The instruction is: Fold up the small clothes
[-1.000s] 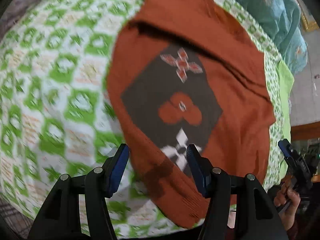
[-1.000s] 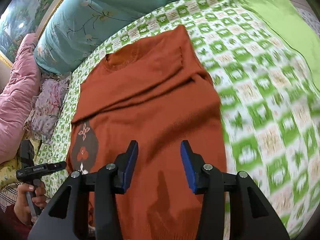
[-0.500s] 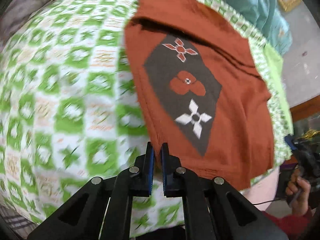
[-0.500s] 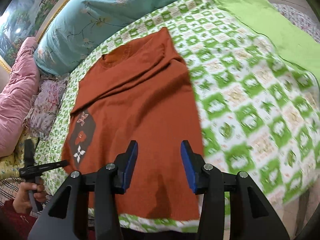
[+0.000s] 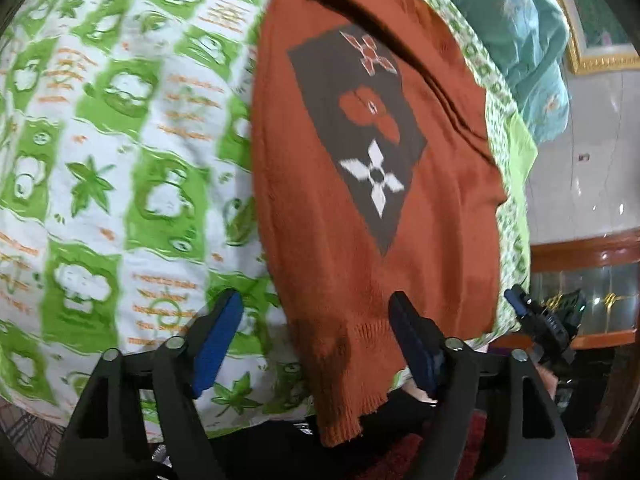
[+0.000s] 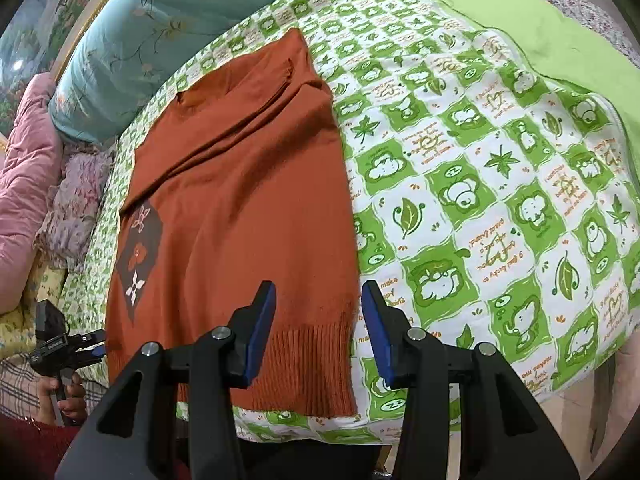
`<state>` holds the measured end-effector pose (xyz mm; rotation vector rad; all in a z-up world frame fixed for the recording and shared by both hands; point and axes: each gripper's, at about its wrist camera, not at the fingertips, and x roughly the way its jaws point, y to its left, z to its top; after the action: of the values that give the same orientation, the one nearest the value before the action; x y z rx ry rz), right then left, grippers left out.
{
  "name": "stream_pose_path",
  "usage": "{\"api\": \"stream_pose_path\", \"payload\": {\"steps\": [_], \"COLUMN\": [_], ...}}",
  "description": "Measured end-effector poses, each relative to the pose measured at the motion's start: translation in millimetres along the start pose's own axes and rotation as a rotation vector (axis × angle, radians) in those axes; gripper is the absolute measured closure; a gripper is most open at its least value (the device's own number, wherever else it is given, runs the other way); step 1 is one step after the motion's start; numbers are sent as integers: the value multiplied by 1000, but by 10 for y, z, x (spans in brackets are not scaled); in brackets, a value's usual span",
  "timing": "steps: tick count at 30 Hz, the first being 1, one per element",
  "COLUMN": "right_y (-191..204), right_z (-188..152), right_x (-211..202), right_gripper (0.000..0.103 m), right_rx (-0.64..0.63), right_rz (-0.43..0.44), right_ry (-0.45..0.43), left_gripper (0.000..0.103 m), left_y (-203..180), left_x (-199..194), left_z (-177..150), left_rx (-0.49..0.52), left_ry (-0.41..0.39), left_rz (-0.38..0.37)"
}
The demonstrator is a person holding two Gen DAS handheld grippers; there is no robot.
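A rust-orange sweater (image 6: 240, 200) lies flat on the green-and-white checked blanket (image 6: 480, 200), sleeves folded in, neck at the far end. A dark diamond patch with flowers (image 5: 360, 136) marks its left side. My left gripper (image 5: 316, 340) hovers over the near left hem corner (image 5: 348, 380), which hangs over the bed edge. Its jaws are opening wide and the hem sits between them untouched. My right gripper (image 6: 318, 328) stands open above the near right hem corner (image 6: 320, 360), pads clear of the cloth. Each gripper also shows in the other view: the right gripper (image 5: 536, 320), the left gripper (image 6: 68, 344).
A teal flowered pillow (image 6: 140, 48) lies beyond the neck. A pink quilt (image 6: 24, 184) and a floral cloth (image 6: 76, 208) sit at the left, a lime sheet (image 6: 540, 28) at the far right. The bed edge runs just under both grippers.
The left gripper's jaws went from apart to shut and now stand wide apart; it moved onto the near left hem corner. The right gripper drew back to the near hem, opening unchanged.
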<state>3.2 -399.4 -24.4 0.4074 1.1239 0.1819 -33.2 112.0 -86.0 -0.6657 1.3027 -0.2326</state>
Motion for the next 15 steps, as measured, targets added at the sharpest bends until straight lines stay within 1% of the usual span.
{"api": "stream_pose_path", "payload": {"steps": [3,5,6,7,8,10,11,12,13,14,15], "right_y": [-71,-120,-137,-139,-132,-103,-79,-34,8,26,38], "right_z": [-69,-125,-149,-162,-172,-180,-180,-182,-185,-191,-206], "right_x": [59,107,135,149,163,214,257,299,354,409,412], "right_gripper": [56,56,56,56,56,56,56,64,90,93,93], "right_rx": [1,2,7,10,10,15,17,9,-1,5,8], "right_rz": [-18,-18,-9,-1,14,61,82,92,102,120,124], "right_ry": [25,39,47,47,44,44,53,60,81,110,111], "left_gripper": [23,24,28,36,40,58,63,72,82,86,94], "left_y": [-115,-207,-225,-237,-241,-202,-161,-146,-119,-93,-65], "left_x": [85,118,123,134,136,120,110,107,99,82,60], "left_z": [-83,-139,-158,-159,-165,-150,-135,-125,-118,-118,-110], "left_rx": [93,174,199,215,230,230,222,222,232,238,239], "left_ry": [-15,-17,-18,-17,-16,-17,-19,-20,-21,-21,-20], "left_rz": [55,97,110,119,129,132,129,131,133,130,122]}}
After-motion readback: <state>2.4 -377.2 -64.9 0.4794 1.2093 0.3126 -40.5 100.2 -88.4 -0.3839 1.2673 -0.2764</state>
